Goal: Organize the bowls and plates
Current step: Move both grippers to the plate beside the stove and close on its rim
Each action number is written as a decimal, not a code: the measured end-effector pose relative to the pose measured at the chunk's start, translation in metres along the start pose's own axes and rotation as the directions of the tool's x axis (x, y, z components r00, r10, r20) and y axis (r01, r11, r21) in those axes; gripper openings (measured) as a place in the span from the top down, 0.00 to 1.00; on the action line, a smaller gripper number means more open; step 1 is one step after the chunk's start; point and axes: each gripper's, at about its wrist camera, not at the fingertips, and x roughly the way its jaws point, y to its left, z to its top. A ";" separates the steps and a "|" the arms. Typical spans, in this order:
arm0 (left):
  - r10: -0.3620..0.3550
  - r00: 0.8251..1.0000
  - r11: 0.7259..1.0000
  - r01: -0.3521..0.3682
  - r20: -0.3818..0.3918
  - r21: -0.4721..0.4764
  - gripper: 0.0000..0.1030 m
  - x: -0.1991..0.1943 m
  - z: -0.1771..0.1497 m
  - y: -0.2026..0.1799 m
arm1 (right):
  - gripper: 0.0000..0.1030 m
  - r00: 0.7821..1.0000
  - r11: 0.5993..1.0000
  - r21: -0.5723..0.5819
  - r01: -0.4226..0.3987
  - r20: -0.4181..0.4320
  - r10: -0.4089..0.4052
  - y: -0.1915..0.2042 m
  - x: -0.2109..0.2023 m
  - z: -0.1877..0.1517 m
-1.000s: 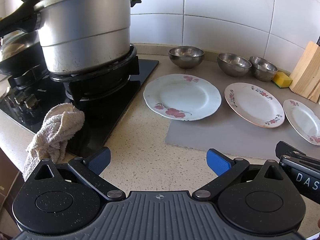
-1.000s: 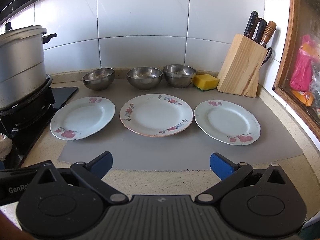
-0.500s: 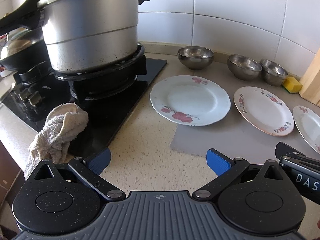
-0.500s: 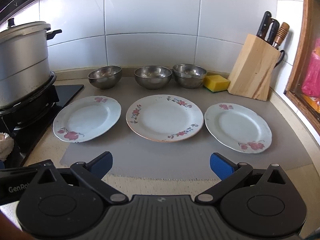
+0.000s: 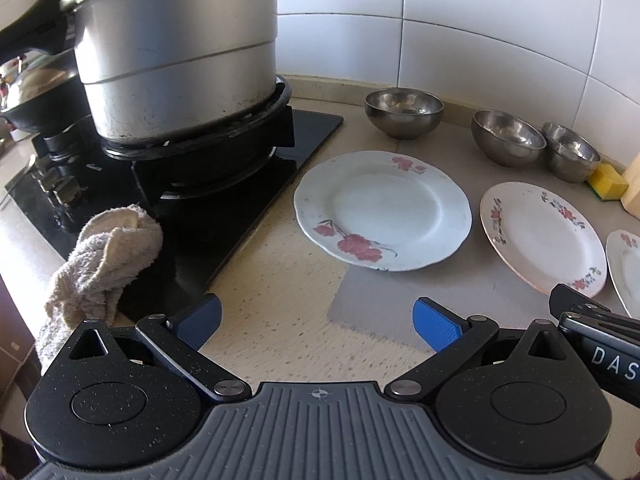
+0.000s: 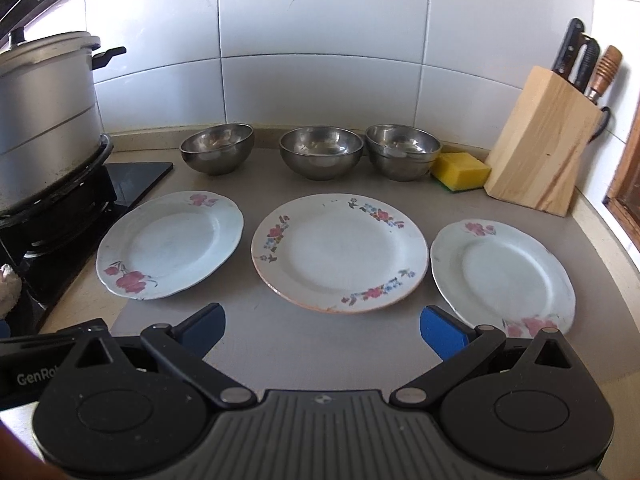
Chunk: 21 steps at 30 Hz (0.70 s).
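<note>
Left gripper (image 5: 317, 316): blue-padded fingers spread wide, nothing between them, held above the speckled surface (image 5: 280, 280) near the corner of a grey mat (image 5: 372, 300). Right gripper (image 6: 322, 328): likewise spread wide and empty, held over the near part of the grey mat (image 6: 320, 344), in front of the middle plate.

On the mat, in a row: left plate (image 6: 170, 245), pale with a large pink flower on its near rim, partly overhanging the mat's left edge onto the bare surface; middle plate (image 6: 340, 252), cream with small floral sprays around the rim; right plate (image 6: 503, 276), pale with pink flowers. All flat, face up, close to one another but apart.

Behind the plates, near the tiled wall (image 6: 320, 40), three places of steel bowls: left bowl (image 6: 217, 153), tilted slightly; middle bowl (image 6: 321, 152), upright; right bowl (image 6: 403, 151), apparently two nested, one inside the other. Just right of these, a yellow sponge (image 6: 460, 170), touching or nearly touching a wooden knife block (image 6: 540, 160) with handles sticking out.

To the left, a large metal pot (image 5: 176, 48) with lid, on a black gas stove (image 5: 208, 184). A crumpled beige cloth (image 5: 104, 256) at the stove's near edge. Seen from the left wrist view, the same left plate (image 5: 382, 210) just right of the stove's glass corner.
</note>
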 end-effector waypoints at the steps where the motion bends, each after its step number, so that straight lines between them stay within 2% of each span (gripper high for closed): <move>1: 0.002 1.000 1.000 -0.002 0.001 -0.005 0.05 0.001 0.002 -0.002 | 0.14 1.000 1.000 -0.006 -0.005 0.000 0.005 -0.001 0.002 0.002; 12: 0.065 0.998 0.997 -0.064 0.013 -0.046 0.05 0.017 0.028 -0.017 | 0.14 0.996 0.992 -0.094 -0.086 0.010 0.087 -0.021 0.041 0.052; 17: 0.095 0.995 0.994 -0.094 0.020 -0.048 0.05 0.025 0.044 -0.017 | 0.14 0.989 0.975 -0.179 -0.134 0.034 0.143 -0.009 0.061 0.087; 21: 0.095 0.995 0.995 -0.094 0.021 -0.034 0.05 0.041 0.059 -0.011 | 0.14 0.988 0.956 -0.259 -0.140 0.027 0.152 0.011 0.088 0.110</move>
